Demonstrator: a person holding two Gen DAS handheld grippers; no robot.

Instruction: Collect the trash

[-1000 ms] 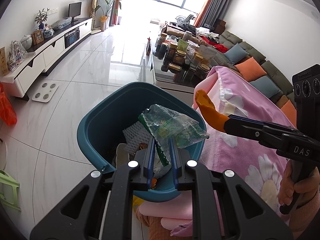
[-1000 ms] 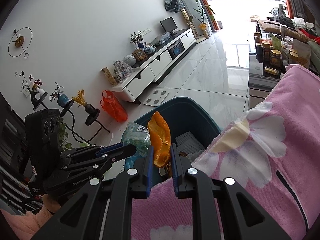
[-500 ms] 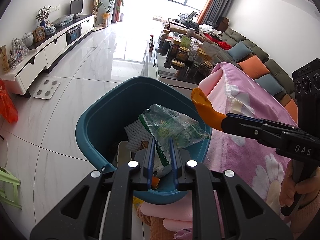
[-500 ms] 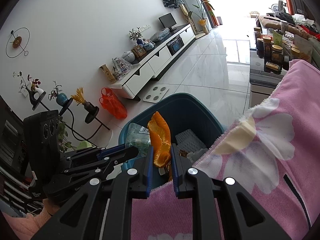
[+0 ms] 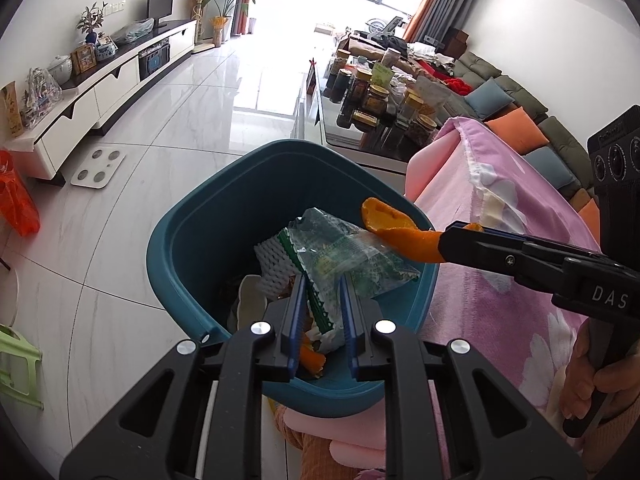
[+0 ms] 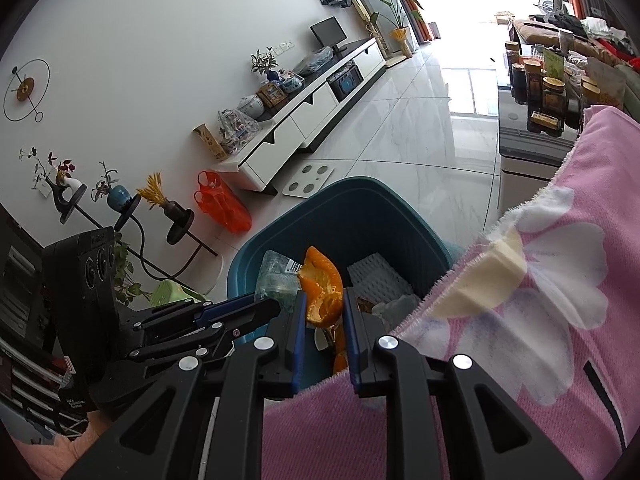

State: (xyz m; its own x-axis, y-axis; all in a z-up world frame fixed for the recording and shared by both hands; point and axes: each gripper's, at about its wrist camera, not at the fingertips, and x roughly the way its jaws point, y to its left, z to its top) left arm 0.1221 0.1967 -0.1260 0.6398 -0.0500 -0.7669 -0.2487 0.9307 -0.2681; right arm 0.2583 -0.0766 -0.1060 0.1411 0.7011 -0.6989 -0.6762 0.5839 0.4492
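A teal trash bin [image 5: 192,216] stands on the floor beside a pink blanket. My left gripper [image 5: 322,280] hangs over its near rim, shut on a clear green-printed plastic wrapper [image 5: 344,248] that sticks out over the bin's inside. From the right, my right gripper [image 5: 444,240] reaches over the rim with an orange peel [image 5: 400,232] between its pads. In the right wrist view the jaws of the right gripper [image 6: 323,296] are opening, and the peel [image 6: 322,284] still sits between them above the bin [image 6: 360,184]. White foam netting [image 5: 272,256] and other scraps lie inside.
The pink flowered blanket [image 5: 500,272] covers the surface right of the bin. A low table crowded with jars [image 5: 372,96] stands behind it. A white TV cabinet [image 5: 100,92], a bathroom scale [image 5: 98,164], an orange bag [image 5: 16,200] and a green stool [image 5: 16,364] line the left.
My left gripper has sunk a little closer to the bin with the wrapper. The peel in the right gripper has tipped over, and those jaws stand slightly wider.
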